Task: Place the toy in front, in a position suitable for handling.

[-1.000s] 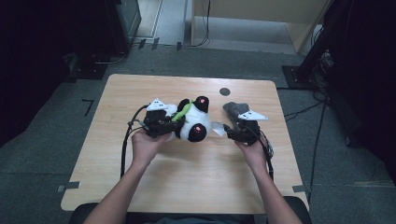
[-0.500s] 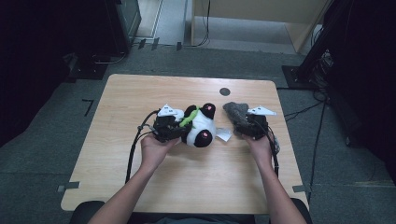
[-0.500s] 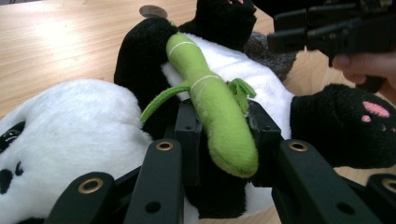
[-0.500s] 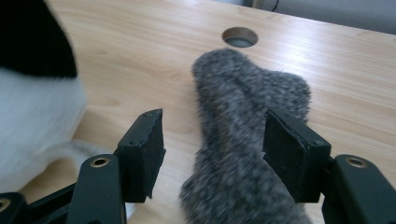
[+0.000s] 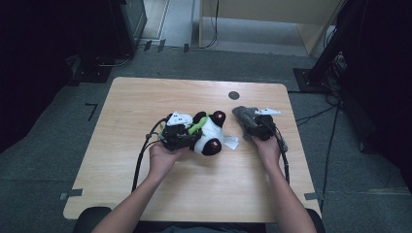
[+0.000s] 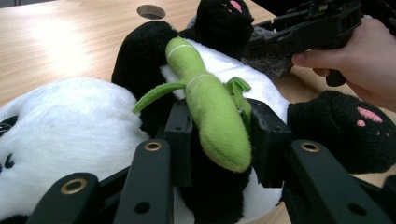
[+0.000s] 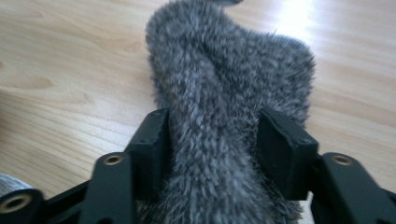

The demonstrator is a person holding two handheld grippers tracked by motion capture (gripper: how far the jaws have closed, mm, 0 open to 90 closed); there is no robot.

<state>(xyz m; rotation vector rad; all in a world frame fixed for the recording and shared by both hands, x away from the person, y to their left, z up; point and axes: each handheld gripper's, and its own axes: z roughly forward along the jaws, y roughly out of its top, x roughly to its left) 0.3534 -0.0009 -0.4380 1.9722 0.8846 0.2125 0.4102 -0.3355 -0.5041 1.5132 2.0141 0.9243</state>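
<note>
A black-and-white panda plush lies on its back on the wooden table, with a green bamboo stalk across its belly. My left gripper straddles that stalk. Its jaws have just been opening, and both pads still touch the stalk. To the right lies a grey furry toy. My right gripper reaches over it. Its jaws have just been closing and now pinch the fur between the pads.
A white tag sticks out of the panda toward the right hand. A round cable hole sits in the table behind the toys. Black cables trail from both grippers toward the near edge. Dark equipment surrounds the table.
The right gripper moved away from me onto the grey furry toy and closed around it. The left gripper and panda shifted slightly right and settled on the table.
</note>
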